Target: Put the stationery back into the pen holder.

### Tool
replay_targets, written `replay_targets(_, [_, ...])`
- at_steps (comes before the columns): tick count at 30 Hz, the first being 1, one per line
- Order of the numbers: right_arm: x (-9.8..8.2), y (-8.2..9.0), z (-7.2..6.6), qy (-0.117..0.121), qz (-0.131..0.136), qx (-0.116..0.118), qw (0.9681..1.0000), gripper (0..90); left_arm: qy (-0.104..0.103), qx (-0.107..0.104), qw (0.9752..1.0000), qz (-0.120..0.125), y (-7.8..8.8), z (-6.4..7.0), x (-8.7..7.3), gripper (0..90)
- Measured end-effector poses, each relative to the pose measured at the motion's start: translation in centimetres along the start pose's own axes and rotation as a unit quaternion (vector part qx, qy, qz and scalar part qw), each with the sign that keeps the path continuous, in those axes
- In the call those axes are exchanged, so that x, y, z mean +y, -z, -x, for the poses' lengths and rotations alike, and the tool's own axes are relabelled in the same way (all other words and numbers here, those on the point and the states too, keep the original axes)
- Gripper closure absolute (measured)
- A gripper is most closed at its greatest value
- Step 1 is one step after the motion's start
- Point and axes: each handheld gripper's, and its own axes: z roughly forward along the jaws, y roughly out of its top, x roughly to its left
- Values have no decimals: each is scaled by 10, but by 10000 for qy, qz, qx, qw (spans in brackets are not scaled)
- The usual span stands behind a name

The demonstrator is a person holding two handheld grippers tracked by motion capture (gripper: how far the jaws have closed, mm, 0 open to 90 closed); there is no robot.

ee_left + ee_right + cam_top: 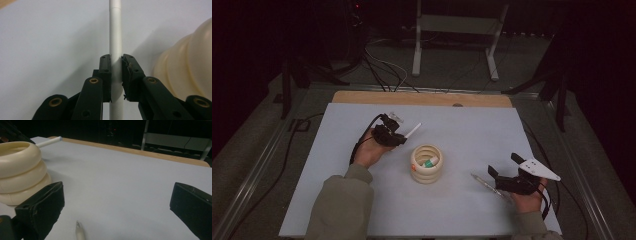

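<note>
White pen (115, 37) between left hand-held gripper (116, 72) jaws

Lab / recording rig, not home. Dark room, light falling on table (362, 200) w/ pale sheet over wood top. Loose cables (384, 67) on grey floor beyond table's far edge; white metal stand (492, 47) behind it. Black frame legs (287, 87) at table's far corners.

Your high view looks down and forward over the table (362, 210). Both gripper views sit low and close, sharing the cream ringed holder (427, 164).
</note>
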Motion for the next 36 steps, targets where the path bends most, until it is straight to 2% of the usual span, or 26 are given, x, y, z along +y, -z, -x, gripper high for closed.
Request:
replay_targets(14, [0,0,0,4,-9,-1,10000,0,-35,-53,9992,385,12,6,4,796])
replay_targets(23, [0,-1,0,10,-8,-3,10000,0,-84,-113,9973,720,23,14,8,796])
replay_targets(36, [0,0,0,6,-10,-5,10000,0,-174,-254,9940,1051,32,28,14,795])
